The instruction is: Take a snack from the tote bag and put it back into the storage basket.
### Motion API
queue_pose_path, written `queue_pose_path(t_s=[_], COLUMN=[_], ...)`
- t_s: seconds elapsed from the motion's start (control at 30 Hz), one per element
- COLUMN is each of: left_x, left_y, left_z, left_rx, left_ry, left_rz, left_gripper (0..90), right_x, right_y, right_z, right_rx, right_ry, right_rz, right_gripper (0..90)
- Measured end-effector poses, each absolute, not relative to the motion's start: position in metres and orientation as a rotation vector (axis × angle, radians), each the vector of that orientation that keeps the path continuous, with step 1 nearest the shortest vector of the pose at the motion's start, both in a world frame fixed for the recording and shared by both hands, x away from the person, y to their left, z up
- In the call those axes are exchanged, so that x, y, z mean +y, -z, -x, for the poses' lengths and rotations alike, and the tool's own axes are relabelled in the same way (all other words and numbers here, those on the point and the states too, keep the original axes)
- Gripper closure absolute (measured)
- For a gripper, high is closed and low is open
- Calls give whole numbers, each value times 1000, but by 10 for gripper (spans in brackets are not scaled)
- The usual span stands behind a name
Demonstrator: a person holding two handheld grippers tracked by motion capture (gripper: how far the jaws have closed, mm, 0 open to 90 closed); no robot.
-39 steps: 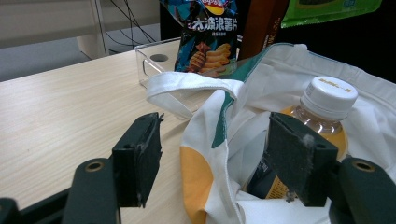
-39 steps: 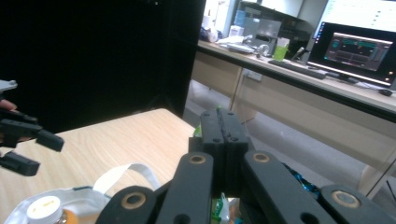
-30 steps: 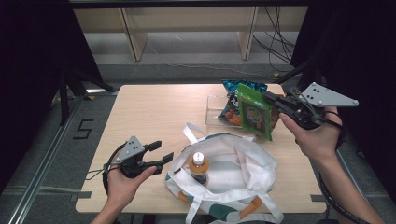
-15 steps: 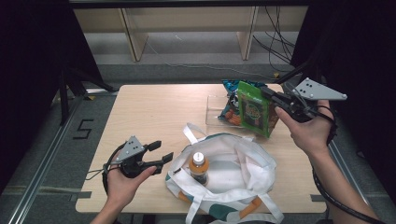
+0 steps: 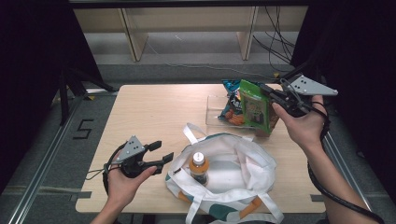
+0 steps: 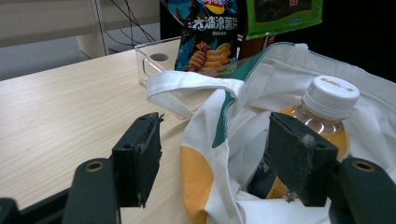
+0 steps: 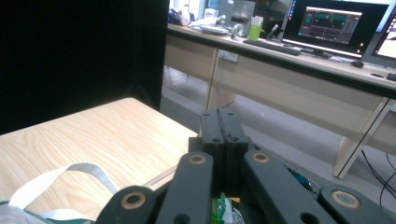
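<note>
My right gripper [image 5: 267, 89] is shut on the top edge of a green snack bag [image 5: 254, 109], which hangs above the right end of a clear plastic box [image 5: 215, 111]. In the right gripper view the jaws [image 7: 223, 126] meet, with a sliver of the green bag [image 7: 222, 208] below them. My left gripper [image 5: 162, 150] stands open at the left rim of a white tote bag [image 5: 238, 156]. An orange drink bottle with a white cap [image 5: 199, 166] stands inside the tote. The left gripper view has the tote's edge [image 6: 205, 135] between the open pads and the bottle [image 6: 327, 100] behind.
A dark blue chips bag [image 5: 230, 101] leans in the clear box. The wooden table [image 5: 154, 112] has bare room at its left and far side. Shelves and cables lie beyond the far edge; the tote's handles [image 5: 190, 133] sprawl on the table.
My right hand has shifted a little to the left and down with the green snack bag still gripped. The left gripper has stayed put.
</note>
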State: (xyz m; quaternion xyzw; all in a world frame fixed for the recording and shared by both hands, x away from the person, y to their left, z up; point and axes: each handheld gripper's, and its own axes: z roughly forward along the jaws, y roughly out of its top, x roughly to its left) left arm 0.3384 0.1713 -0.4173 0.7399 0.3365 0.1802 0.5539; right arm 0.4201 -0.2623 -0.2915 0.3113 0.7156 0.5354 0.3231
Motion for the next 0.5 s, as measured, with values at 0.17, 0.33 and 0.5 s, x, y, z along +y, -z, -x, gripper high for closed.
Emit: queue_pose_path(t_s=[0.17,0.33,0.5], left_x=[172,172,172], left_y=[418,418,418], left_z=[-338,-338,-339], left_rx=[799,800,799], left_ry=[-424,-425,-424], left_rz=[-1750,-1749,-1751], left_gripper=[349,349,349], right_x=[-261,-260,-259], right_y=[296,298,298], right_z=[-428,-433,-436], right_rx=[1884,1860,1860], right_ry=[-1399,-1388,-1388], right_rz=[-824,-824,-817], right_gripper=[900,900,900])
